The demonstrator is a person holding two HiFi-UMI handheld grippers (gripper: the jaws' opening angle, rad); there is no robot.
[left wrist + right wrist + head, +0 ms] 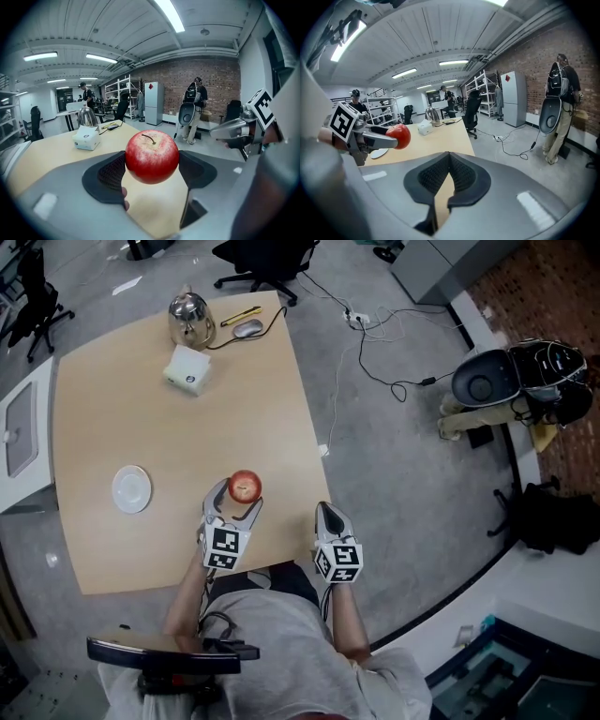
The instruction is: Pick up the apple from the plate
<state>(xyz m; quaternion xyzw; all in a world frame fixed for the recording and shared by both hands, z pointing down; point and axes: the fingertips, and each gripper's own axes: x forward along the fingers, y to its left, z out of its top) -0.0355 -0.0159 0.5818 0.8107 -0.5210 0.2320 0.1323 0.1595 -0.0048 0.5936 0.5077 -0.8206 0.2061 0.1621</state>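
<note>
Red apple (245, 487) was clamped in the left gripper (236, 501), off the plate (131, 489) at nine o'clock. The right gripper (325, 514) was closed on nothing. Pickup looked done.

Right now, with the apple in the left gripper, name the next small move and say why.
Probably lift the left gripper slightly without loosening it. Its pads press both sides of the apple, already off the white plate and above the table; the right gripper is shut and empty.

A light wooden table (187, 446) is set with 1 white plate (131, 489), 1 metal kettle (190, 320), 1 white box (187, 369) and 1 mouse (248, 328).
</note>
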